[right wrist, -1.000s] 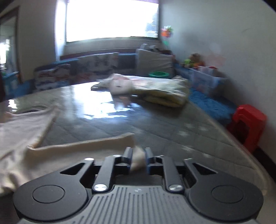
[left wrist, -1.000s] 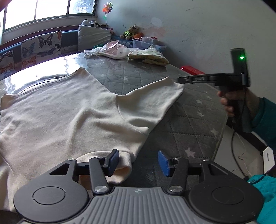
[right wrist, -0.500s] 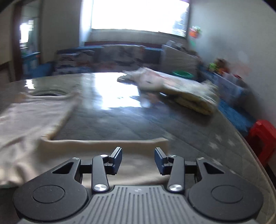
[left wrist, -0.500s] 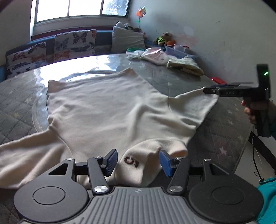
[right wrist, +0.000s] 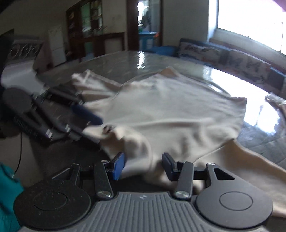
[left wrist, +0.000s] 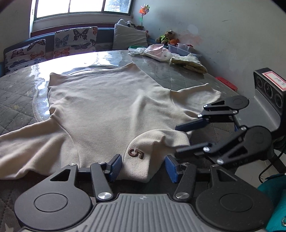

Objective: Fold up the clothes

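My matt black plastic left gripper (left wrist: pixel 143 167) carries blue ribbed pads and shiny metal screws. The cream sweater (left wrist: pixel 107 110) looks soft, fleecy cloth. Beneath it the table (left wrist: pixel 85 58) shines glossy over quilted grey fabric.

A bright window (left wrist: pixel 80 8) above a bench with butterfly-print cushions (left wrist: pixel 75 42). Pale scuffed wall (left wrist: pixel 223 32) to the right. Stuffed toys (left wrist: pixel 168 36) in the corner. Dark wooden cabinets (right wrist: pixel 93 33) across the room.

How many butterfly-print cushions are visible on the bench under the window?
2. One butterfly cushion leans under the window beside the grey cushion; the other butterfly cushion sits further left, at the frame edge. More may lie beyond that edge.
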